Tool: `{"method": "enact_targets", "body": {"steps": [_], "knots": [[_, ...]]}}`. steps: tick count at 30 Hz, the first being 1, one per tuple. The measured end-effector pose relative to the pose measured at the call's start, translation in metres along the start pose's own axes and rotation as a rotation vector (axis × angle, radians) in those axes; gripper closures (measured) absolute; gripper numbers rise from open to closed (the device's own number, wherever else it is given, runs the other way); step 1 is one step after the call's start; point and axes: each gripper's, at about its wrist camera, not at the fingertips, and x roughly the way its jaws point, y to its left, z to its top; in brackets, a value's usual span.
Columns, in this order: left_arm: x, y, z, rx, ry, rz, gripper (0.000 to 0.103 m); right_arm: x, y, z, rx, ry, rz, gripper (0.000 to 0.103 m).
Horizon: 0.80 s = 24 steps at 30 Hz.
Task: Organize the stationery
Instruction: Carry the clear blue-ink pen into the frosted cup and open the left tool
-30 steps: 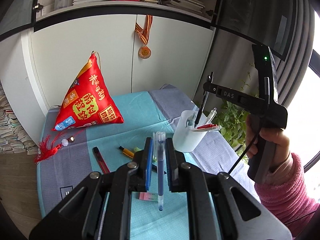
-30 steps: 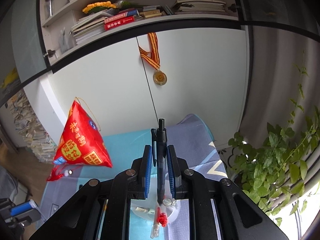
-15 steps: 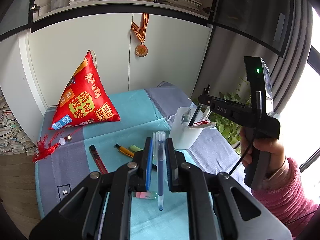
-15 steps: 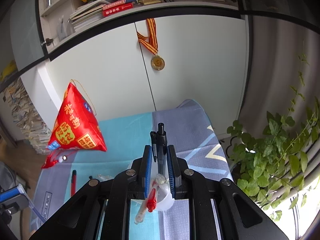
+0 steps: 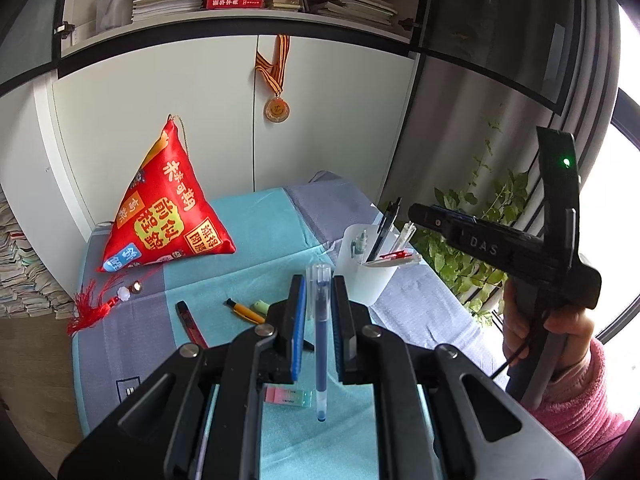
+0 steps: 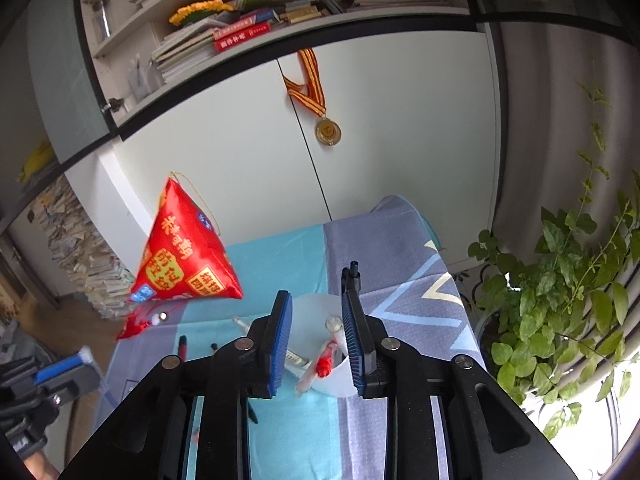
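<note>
My left gripper (image 5: 319,286) is shut on a blue gel pen (image 5: 321,344), held upright above the table. A white pen cup (image 5: 365,276) stands right of it, holding several pens; it also shows in the right wrist view (image 6: 316,312). My right gripper (image 6: 316,302) is open just above the cup. A black pen (image 6: 352,276) stands in the cup, leaning against the right finger. In the left wrist view the black pen (image 5: 386,234) stands in the cup under the right gripper (image 5: 424,216).
On the teal and grey cloth (image 5: 256,232) lie a red-black pen (image 5: 191,324), an orange pen (image 5: 244,311), a green eraser (image 5: 260,305) and a pink eraser (image 5: 286,396). A red pyramid cushion (image 5: 164,208) sits at back left. A plant (image 6: 560,312) stands right.
My right gripper lowered the black pen into the cup and opened, letting it go. My left gripper still holds the blue pen and has shifted only slightly.
</note>
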Motion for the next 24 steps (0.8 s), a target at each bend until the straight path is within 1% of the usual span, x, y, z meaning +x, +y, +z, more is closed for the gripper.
{"method": "enact_targets", "body": {"steps": [2,5,9,13,18,20,24], "knots": [[-0.003,-0.005,0.009,0.014,-0.017,0.003,0.093,-0.010,0.003,-0.004,-0.016,-0.011,0.003,0.073],[-0.006,-0.015,0.028,0.047,-0.050,0.010,0.093,-0.023,0.006,-0.012,-0.048,-0.012,-0.002,0.072],[-0.005,-0.027,0.060,0.064,-0.100,0.012,0.093,-0.035,0.005,-0.027,-0.078,0.013,-0.018,0.072],[0.007,-0.041,0.087,0.070,-0.136,0.005,0.093,-0.043,-0.007,-0.039,-0.070,0.042,-0.047,0.072],[0.035,-0.059,0.106,0.073,-0.129,0.001,0.093,-0.050,-0.024,-0.049,-0.040,0.052,-0.066,0.072],[0.046,-0.065,0.109,0.079,-0.129,0.026,0.093,-0.054,-0.029,-0.051,-0.026,0.049,-0.070,0.072],[0.065,-0.068,0.111,0.072,-0.114,0.024,0.093,-0.061,-0.038,-0.051,-0.009,0.041,-0.077,0.072]]}}
